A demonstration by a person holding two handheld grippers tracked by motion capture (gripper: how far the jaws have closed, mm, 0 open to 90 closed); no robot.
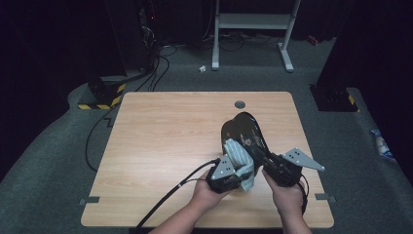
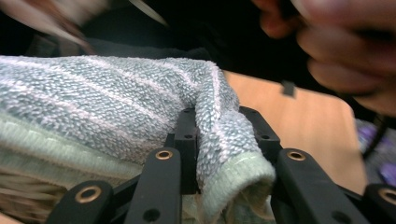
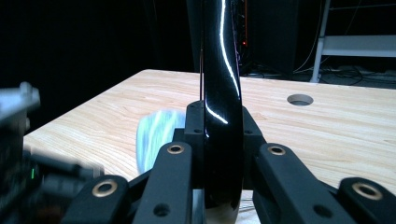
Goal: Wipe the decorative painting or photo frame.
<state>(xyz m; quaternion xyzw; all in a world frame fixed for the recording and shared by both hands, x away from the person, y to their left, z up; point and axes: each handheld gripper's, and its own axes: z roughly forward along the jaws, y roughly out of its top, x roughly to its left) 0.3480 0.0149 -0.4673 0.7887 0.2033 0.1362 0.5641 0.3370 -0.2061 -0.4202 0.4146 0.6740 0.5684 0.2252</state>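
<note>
A glossy black plate (image 1: pixel 242 127) is held tilted on edge above the table's right half. My right gripper (image 1: pixel 267 160) is shut on its near rim; in the right gripper view the plate (image 3: pixel 222 84) rises edge-on between the jaws of the right gripper (image 3: pixel 222 128). A light blue-grey striped towel (image 1: pixel 238 158) lies against the plate's lower left face. My left gripper (image 1: pixel 235 171) is shut on that towel. In the left gripper view a fold of the towel (image 2: pixel 116 100) is pinched by the left gripper (image 2: pixel 219 137). A blurred patch of towel (image 3: pixel 156 133) shows left of the plate.
The wooden table (image 1: pixel 165 136) has a round cable hole (image 1: pixel 239 104) near its far edge. Black cables (image 1: pixel 168 195) trail off the front left edge. A white metal stand (image 1: pixel 253 29) is on the floor beyond. The person's other hand (image 2: pixel 345 51) is close by.
</note>
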